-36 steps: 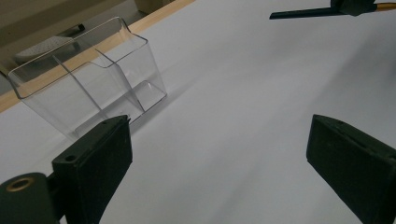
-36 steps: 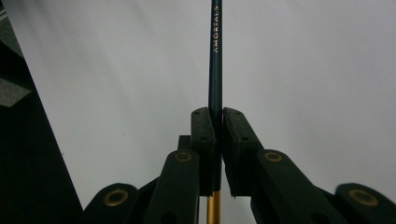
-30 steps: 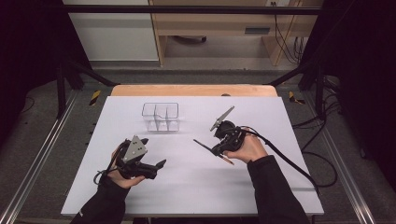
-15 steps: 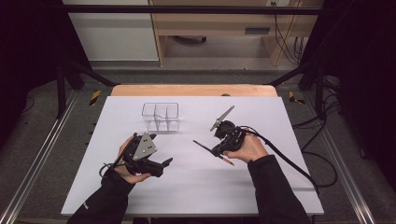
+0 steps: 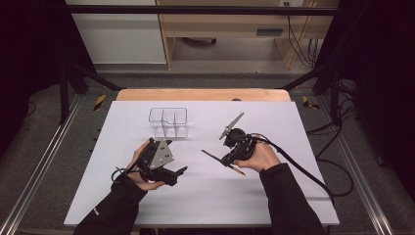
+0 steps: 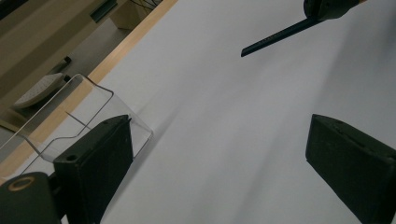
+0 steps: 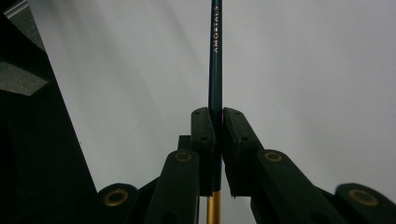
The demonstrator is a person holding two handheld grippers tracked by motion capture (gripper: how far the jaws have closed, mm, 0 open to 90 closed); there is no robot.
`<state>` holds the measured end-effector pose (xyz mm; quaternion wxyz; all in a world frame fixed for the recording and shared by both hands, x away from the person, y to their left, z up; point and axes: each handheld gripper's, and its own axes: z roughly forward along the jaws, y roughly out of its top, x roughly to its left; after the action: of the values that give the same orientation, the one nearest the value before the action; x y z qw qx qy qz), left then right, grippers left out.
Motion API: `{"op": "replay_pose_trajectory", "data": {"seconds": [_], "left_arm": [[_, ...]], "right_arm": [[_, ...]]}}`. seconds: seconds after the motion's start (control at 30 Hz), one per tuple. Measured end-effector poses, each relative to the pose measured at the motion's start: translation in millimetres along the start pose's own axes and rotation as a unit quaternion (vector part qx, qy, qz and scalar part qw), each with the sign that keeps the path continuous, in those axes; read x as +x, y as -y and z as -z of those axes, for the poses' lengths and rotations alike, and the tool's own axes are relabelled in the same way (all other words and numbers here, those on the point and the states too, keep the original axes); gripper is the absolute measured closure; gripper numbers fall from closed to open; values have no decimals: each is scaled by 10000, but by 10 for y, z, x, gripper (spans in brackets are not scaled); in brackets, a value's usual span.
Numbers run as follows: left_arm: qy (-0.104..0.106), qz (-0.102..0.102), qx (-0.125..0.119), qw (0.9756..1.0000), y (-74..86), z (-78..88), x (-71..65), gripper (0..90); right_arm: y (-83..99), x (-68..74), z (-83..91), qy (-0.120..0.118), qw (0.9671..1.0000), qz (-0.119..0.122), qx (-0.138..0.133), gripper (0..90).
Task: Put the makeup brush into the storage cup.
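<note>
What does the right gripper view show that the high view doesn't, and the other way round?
Right gripper view: gold lettering on the dark pencil, and the right gripper with its jaws clamped on the shaft. High view: the clear divided tray, the left gripper and both forearms over the white table. Shared: the pencil in the right gripper above the white surface.
</note>
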<state>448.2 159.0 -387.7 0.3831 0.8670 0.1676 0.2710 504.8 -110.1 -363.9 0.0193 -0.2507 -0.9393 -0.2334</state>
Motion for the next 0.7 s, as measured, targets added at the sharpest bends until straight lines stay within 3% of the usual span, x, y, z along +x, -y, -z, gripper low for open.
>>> {"op": "replay_pose_trajectory", "data": {"seconds": [0.7], "left_arm": [[-20, -704, 152, 9974, -136, -148, -125, 87]], "right_arm": [[-111, 83, -49, -183, 9996, 145, 154, 836]]}}
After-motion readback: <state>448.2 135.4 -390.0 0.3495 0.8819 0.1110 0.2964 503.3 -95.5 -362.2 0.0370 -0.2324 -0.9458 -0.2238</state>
